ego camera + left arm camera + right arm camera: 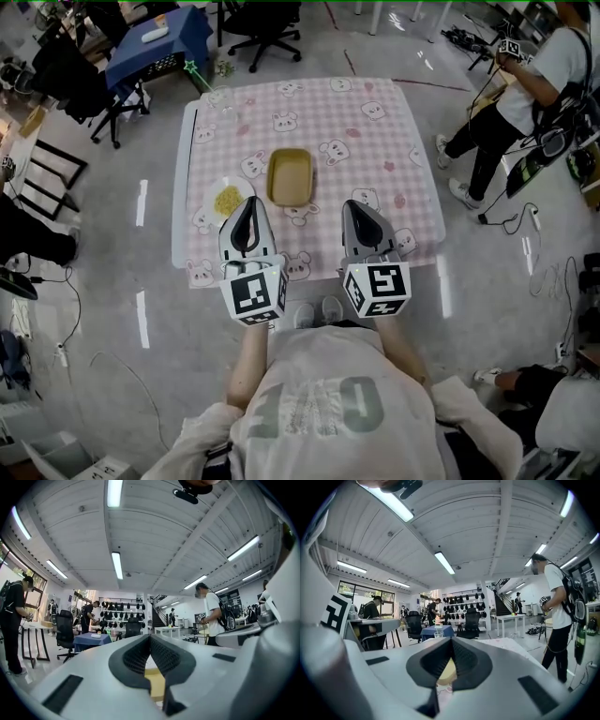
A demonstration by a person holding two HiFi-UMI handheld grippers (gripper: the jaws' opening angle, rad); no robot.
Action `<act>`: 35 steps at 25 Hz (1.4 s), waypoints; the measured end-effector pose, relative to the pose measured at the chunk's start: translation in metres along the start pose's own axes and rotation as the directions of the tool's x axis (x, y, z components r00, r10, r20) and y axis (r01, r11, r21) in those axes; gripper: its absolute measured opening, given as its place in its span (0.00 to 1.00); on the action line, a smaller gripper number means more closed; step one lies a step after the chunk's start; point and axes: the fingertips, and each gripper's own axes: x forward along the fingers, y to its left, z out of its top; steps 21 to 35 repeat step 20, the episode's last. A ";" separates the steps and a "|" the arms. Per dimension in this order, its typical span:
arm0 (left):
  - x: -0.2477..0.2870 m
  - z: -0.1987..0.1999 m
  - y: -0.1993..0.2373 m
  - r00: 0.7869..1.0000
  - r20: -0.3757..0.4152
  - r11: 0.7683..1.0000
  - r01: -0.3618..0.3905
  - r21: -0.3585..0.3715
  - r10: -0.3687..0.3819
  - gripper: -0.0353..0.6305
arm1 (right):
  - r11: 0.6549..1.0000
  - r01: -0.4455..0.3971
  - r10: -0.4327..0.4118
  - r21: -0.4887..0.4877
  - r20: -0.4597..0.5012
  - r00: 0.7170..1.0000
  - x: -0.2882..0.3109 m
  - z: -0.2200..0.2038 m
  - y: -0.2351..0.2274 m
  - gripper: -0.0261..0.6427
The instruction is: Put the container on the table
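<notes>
The container (pixel 291 176), a tan rectangular tub, stands empty in the middle of the table (pixel 394 131), which has a pink checked cloth. My left gripper (pixel 251 202) hovers over the near part of the table, its tip just left of the container's near corner. My right gripper (pixel 360 207) hovers to the container's near right, apart from it. Both are shut and hold nothing. In the left gripper view the jaws (pixel 150 637) meet at the tip, with the container (pixel 156 684) showing below them. The right gripper (pixel 451 641) also has its jaws closed together.
A white plate of noodles (pixel 228 199) lies left of the container, beside my left gripper. A clear cup (pixel 218 97) stands at the table's far left corner. A blue table (pixel 155 45) and office chairs are beyond. A person (pixel 525 84) stands at the right; cables lie on the floor.
</notes>
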 end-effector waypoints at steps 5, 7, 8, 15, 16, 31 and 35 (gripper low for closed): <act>0.000 -0.001 0.001 1.000 0.003 1.000 -0.001 -0.004 0.001 0.09 | 1.000 0.000 0.000 0.006 -0.004 1.000 -0.001 -0.002 0.002 0.08; -0.002 -0.001 0.000 1.000 0.003 1.000 -0.003 -0.002 0.003 0.09 | 1.000 0.000 0.000 0.009 -0.006 1.000 -0.002 -0.003 0.001 0.08; -0.002 -0.002 0.000 1.000 0.002 1.000 -0.003 -0.001 0.003 0.09 | 1.000 0.000 0.000 0.011 -0.008 1.000 -0.003 -0.004 0.002 0.08; -0.007 0.001 0.001 1.000 0.000 1.000 -0.012 0.000 0.012 0.09 | 1.000 -0.002 0.003 0.014 -0.013 1.000 -0.008 -0.002 0.004 0.08; -0.007 0.001 0.000 1.000 0.000 1.000 -0.012 0.000 0.012 0.09 | 1.000 -0.002 0.002 0.015 -0.012 1.000 -0.008 -0.002 0.003 0.08; -0.007 -0.007 0.001 1.000 -0.002 1.000 -0.011 0.002 0.011 0.09 | 1.000 -0.001 0.001 0.016 -0.008 1.000 -0.007 -0.007 0.002 0.08; -0.007 -0.007 0.001 1.000 -0.002 1.000 -0.011 0.002 0.011 0.09 | 1.000 -0.001 0.001 0.016 -0.008 1.000 -0.007 -0.007 0.002 0.08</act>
